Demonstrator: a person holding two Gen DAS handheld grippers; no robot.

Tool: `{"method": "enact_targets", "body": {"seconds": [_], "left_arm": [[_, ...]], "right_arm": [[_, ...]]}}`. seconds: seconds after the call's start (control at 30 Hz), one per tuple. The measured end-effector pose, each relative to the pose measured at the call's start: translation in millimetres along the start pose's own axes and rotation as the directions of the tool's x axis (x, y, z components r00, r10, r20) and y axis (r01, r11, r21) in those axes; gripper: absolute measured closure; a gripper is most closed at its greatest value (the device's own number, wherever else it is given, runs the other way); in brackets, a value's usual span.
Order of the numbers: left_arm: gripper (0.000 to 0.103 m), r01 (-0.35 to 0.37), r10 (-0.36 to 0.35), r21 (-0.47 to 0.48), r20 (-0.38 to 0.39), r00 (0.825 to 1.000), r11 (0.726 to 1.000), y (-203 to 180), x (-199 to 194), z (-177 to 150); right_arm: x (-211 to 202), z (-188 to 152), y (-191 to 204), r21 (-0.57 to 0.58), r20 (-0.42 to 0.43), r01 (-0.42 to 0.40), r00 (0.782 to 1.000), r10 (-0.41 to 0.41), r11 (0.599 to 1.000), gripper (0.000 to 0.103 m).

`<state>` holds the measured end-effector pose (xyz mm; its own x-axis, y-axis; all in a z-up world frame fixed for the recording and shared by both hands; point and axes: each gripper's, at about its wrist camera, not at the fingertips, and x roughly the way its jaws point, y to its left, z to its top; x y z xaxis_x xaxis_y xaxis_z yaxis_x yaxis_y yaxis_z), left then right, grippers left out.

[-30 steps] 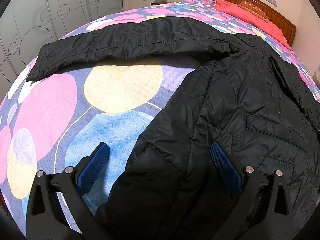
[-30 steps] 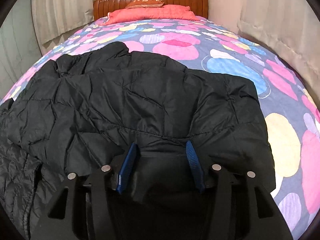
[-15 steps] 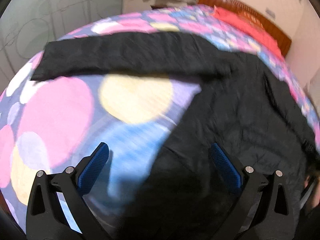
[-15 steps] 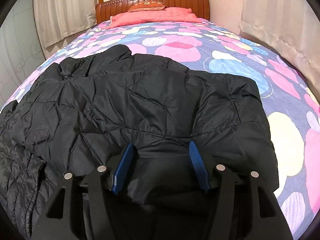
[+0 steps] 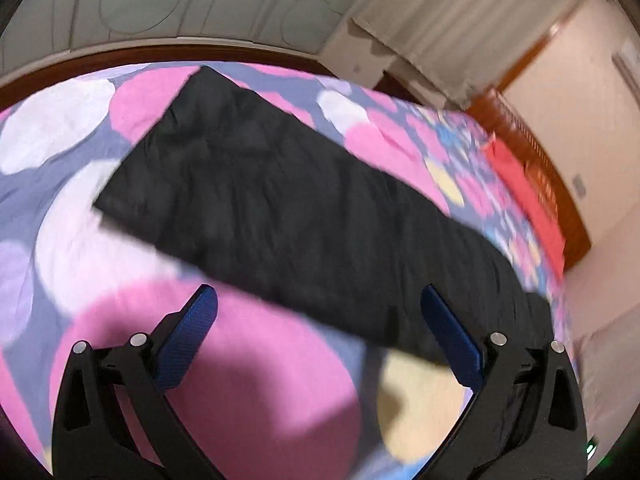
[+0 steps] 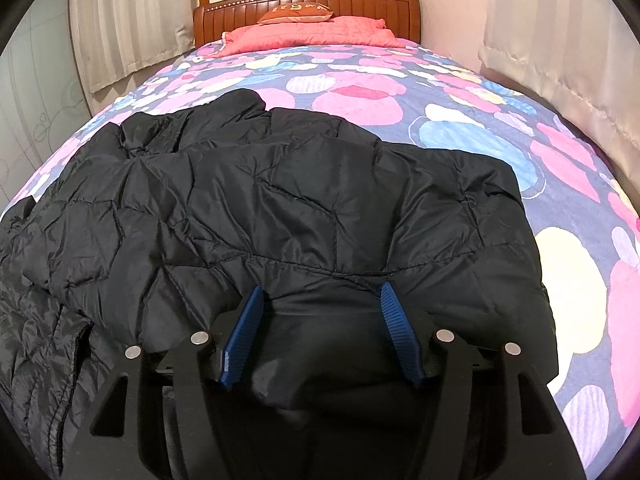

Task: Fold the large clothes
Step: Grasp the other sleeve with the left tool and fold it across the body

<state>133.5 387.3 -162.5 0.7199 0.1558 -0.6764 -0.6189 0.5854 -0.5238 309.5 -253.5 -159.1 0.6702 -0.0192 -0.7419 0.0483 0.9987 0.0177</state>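
A black quilted puffer jacket (image 6: pixel 280 216) lies on the bed, its right side folded over its body. Its left sleeve (image 5: pixel 256 208) stretches out flat across the bedspread in the blurred left wrist view. My left gripper (image 5: pixel 320 320) is open and empty, above the bedspread just short of the sleeve. My right gripper (image 6: pixel 320 308) is open, its blue pads (image 6: pixel 246 328) on either side of a bulge of the jacket's near hem, resting against the fabric.
The bed has a flowered bedspread (image 6: pixel 440 92) in pink, blue and yellow. A red pillow (image 6: pixel 304 34) and wooden headboard (image 6: pixel 308 6) are at the far end. Curtains (image 6: pixel 560 60) hang on the right, a glass wardrobe door (image 5: pixel 160 4) on the left.
My left gripper has swung left and away from the jacket body toward the outstretched sleeve. My right gripper has opened a little wider on the hem.
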Motion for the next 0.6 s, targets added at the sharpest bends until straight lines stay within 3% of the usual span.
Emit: {"method": "enact_targets", "body": {"seconds": [0.13, 0.33, 0.4, 0.5, 0.6], "left_arm": [[0.003, 0.069, -0.063, -0.113, 0.057, 0.996, 0.991, 19.8, -3.8, 14.1], [0.054, -0.012, 0.035, -0.191, 0.119, 0.992, 0.981, 31.1, -14.1, 16.9], [0.084, -0.03, 0.055, -0.184, 0.129, 0.99, 0.982, 32.8, -14.6, 20.9], [0.09, -0.072, 0.094, -0.162, 0.137, 0.986, 0.984, 26.0, -16.8, 25.4], [0.092, -0.108, 0.119, -0.064, 0.195, 0.974, 0.992, -0.3, -23.4, 31.8]], "right_arm": [[0.0, 0.0, -0.3, -0.001, 0.001, 0.001, 1.0, -0.001, 1.0, 0.041], [-0.1, 0.0, -0.5, -0.002, 0.001, 0.001, 1.0, -0.001, 1.0, 0.041], [-0.1, -0.1, -0.5, -0.002, 0.001, 0.0, 1.0, 0.0, 1.0, 0.041], [-0.1, -0.2, -0.6, -0.002, 0.001, 0.0, 1.0, 0.0, 1.0, 0.041], [-0.1, -0.4, -0.4, -0.003, 0.002, 0.001, 1.0, -0.001, 1.0, 0.041]]}}
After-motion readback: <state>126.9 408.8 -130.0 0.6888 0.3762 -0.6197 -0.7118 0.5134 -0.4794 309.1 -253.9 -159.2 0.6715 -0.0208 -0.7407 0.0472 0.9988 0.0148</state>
